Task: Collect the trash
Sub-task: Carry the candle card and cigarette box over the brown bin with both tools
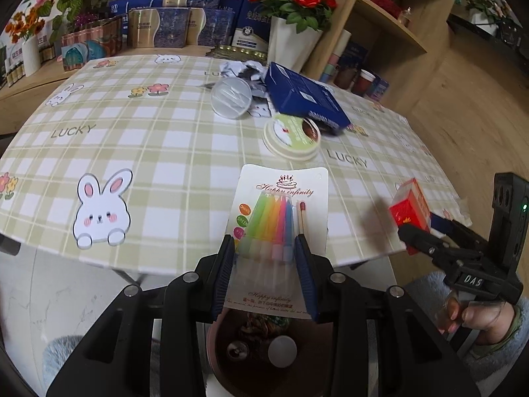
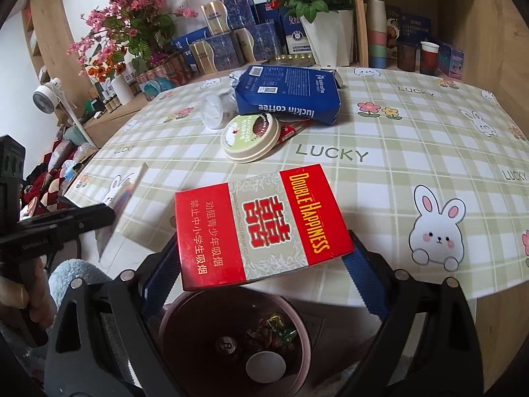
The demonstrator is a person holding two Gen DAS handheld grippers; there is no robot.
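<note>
Trash bin [image 2: 231,340] below table near edge, holds few wrappers, cap. Left gripper [image 1: 264,251] clamped on candle pack [image 1: 281,218], right gripper [image 2: 264,264] clamped on red box [image 2: 261,228]; both over bin, not yet dropped. Left near far edge: blue bag [image 2: 291,92], round lid [image 2: 251,137], clear cup [image 1: 231,97], crumpled paper [image 1: 244,67]. Judged under halfway.

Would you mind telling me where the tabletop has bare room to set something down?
The left half of the table, around the big rabbit print, is bare. It is crowded around the blue coffee box, round lid, clear cup and crumpled paper.
</note>
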